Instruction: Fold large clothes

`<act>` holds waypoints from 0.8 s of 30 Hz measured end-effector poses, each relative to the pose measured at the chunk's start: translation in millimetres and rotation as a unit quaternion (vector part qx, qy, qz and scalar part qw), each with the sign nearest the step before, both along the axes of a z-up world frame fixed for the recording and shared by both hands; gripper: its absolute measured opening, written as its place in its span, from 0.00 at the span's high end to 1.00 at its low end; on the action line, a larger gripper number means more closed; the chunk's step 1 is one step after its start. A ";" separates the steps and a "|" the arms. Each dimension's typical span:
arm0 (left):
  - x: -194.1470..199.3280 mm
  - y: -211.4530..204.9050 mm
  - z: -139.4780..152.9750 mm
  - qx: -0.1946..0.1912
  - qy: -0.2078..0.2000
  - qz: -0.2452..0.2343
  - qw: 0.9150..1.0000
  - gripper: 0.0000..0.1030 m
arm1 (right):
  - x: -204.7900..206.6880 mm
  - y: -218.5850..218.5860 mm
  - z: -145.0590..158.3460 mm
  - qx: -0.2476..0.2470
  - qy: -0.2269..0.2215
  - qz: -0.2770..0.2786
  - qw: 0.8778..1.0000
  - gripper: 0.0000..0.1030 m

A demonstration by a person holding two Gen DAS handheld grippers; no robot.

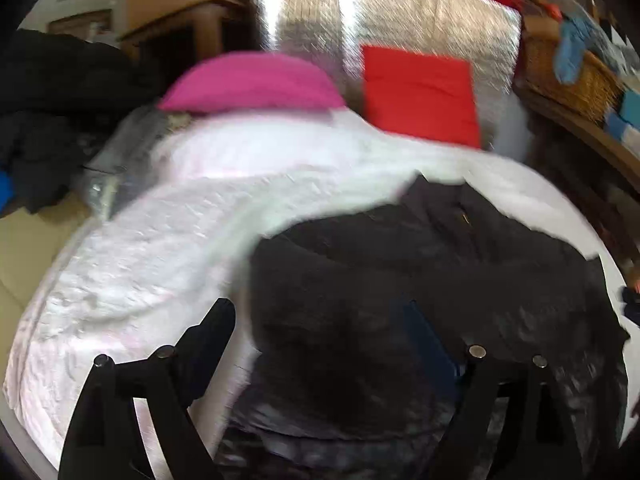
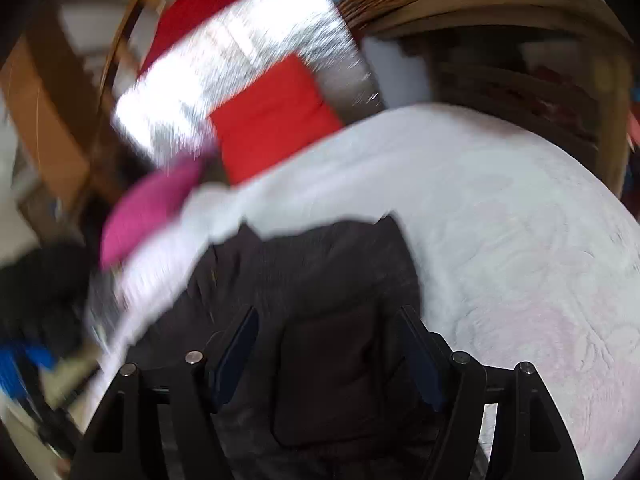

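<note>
A large black padded jacket [image 1: 420, 280] lies on a white quilted bedspread [image 1: 132, 264]. My left gripper [image 1: 320, 320] is open just above the jacket's left part, its left finger [image 1: 208, 332] over the white cover, its right finger partly lost against the dark cloth. In the right wrist view the jacket [image 2: 320, 280] lies below my right gripper [image 2: 332, 332], which is open with a folded dark part of the jacket between its spread fingers, not clamped. Both views are motion-blurred.
A pink cushion [image 1: 252, 80] and a red cushion [image 1: 420, 92] lie at the bed's far end against a silver foil panel [image 1: 400, 16]. A dark clothes pile [image 1: 52, 120] sits left. A wicker basket [image 1: 568, 76] stands on wooden shelving right.
</note>
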State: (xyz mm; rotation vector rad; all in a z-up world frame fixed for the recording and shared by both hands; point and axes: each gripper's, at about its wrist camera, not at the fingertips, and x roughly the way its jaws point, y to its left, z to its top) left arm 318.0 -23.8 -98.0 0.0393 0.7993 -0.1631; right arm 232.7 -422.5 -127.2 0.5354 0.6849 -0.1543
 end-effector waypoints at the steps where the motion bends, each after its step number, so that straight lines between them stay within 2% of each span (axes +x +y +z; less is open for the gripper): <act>1: 4.3 -4.3 -5.2 -0.002 0.016 -0.008 1.000 0.15 | 7.2 6.8 -7.4 -0.016 0.028 0.007 0.999 0.28; 4: 9.4 -18.2 -28.4 0.010 0.076 -0.019 0.997 0.15 | 23.0 16.9 -29.0 -0.049 0.093 0.010 0.994 0.31; 5: 10.0 -21.1 -34.4 0.021 0.083 -0.017 0.996 0.15 | 27.3 20.5 -35.7 -0.058 0.108 0.013 0.992 0.41; 7: 6.4 -25.3 -32.7 0.036 0.070 -0.019 0.997 0.15 | 33.0 33.0 -38.2 -0.088 0.115 0.021 0.989 0.53; 8: 3.9 -25.4 -27.1 0.029 0.059 -0.023 0.998 0.15 | 33.8 39.1 -34.8 -0.110 0.113 0.024 0.987 0.71; 9: 1.4 -24.1 -22.0 0.019 0.051 -0.026 0.998 0.15 | 35.0 43.1 -31.7 -0.123 0.111 0.025 0.986 0.74; 10: -1.6 -22.6 -19.3 0.012 0.041 -0.023 0.999 0.15 | 32.7 43.3 -27.8 -0.124 0.104 0.023 0.987 0.75; 11: -1.1 -22.1 -20.3 0.022 0.039 -0.017 0.999 0.15 | 32.3 41.2 -27.0 -0.119 0.100 0.017 0.988 0.75; 14: 8.3 -21.4 -40.8 0.044 0.079 -0.013 0.996 0.15 | 40.9 38.0 -33.5 -0.110 0.116 0.006 0.987 0.75; 17: 6.6 -21.4 -36.8 0.048 0.076 -0.016 0.996 0.15 | 37.1 37.6 -29.8 -0.104 0.108 -0.003 0.989 0.75; 22: 1.6 -18.9 -22.8 0.013 0.065 -0.024 0.997 0.15 | 31.9 23.4 -19.6 -0.046 0.087 -0.019 0.995 0.74; 24: -0.4 -17.8 -19.2 0.016 0.056 -0.019 0.998 0.15 | 29.6 28.0 -12.5 -0.062 0.077 -0.020 0.995 0.72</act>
